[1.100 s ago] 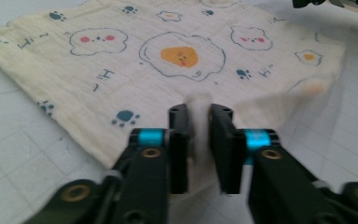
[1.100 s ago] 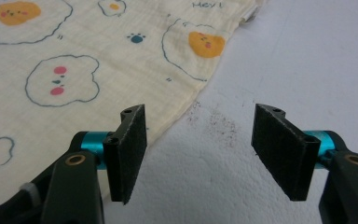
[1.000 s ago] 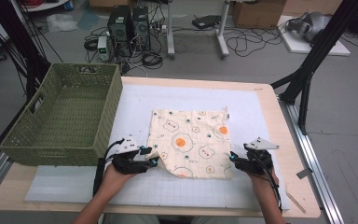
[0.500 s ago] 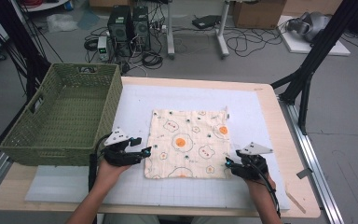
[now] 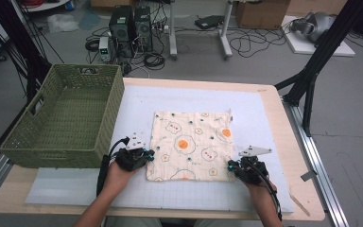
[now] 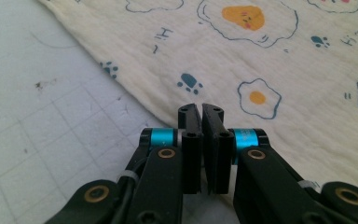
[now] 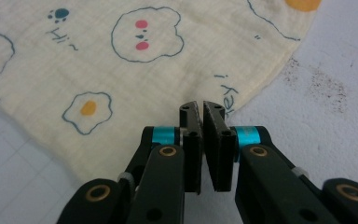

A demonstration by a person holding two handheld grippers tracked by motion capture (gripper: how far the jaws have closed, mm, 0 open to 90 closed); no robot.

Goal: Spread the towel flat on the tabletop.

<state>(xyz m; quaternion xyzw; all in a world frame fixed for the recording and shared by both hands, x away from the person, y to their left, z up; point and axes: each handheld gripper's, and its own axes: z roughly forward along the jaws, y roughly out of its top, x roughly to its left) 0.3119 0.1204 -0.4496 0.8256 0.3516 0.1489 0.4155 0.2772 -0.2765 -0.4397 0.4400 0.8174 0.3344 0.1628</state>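
- Right now the cloth (image 5: 191, 145) is lying flat on the white mat (image 5: 260, 118) on the counter (image 5: 283, 101), just right of the green basket (image 5: 61, 120).
- The left gripper (image 5: 144, 155) is sitting at the cloth's near left corner, its jaws having just been closing and now standing together; whether any fabric is caught between them I cannot tell.
- The right gripper (image 5: 230, 166) is sitting at the near right corner, jaws likewise just closed, grip equally unclear.
- A lift could be leaving one corner behind, since only the hem's edge may be pinched.
- Uneven pulling could be bunching or skewing the cloth.
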